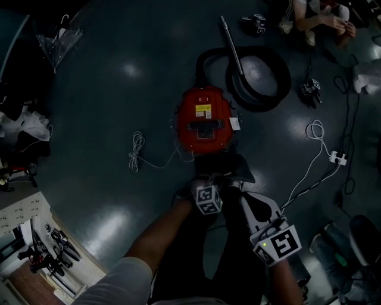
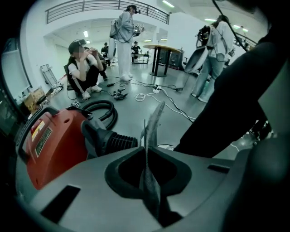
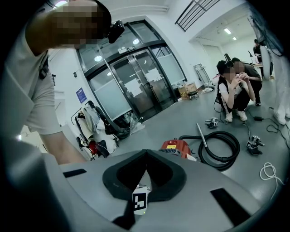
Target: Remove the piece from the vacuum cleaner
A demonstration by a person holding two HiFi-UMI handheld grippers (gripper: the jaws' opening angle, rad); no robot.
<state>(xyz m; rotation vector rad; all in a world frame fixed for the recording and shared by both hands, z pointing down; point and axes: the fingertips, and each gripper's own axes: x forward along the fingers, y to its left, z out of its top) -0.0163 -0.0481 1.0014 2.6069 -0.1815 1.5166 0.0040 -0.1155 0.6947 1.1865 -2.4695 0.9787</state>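
Where the left tool (image 2: 146,147) points, a thin, flat, mesh-like piece (image 2: 155,120) stands on edge between its jaws, which are pressed together on it. The piece's upper end rises past the tips and leans slightly to the right. Just to this tool's left sits the red vacuum cleaner (image 2: 47,136), with its black ribbed hose socket (image 2: 108,138) near the piece; whether the two touch cannot be made out.

From the head view, the vacuum cleaner rests on the dark floor (image 1: 107,107), its near edge close ahead of the left tool. Beyond the machine the black hose (image 1: 284,77) lies coiled in a ring, and the lower end of the metal wand (image 1: 232,44) lies over that ring. A white cord (image 1: 138,152) lies bunched to the vacuum cleaner's left and runs to its body, with bare floor spreading beyond it. Another white cable (image 1: 315,134) trails along the floor at the right, and a crouching person (image 1: 321,18) is at the far upper right.

The right tool (image 3: 146,152) is held apart from the machine, its jaws meeting at their tips and gripping nothing.
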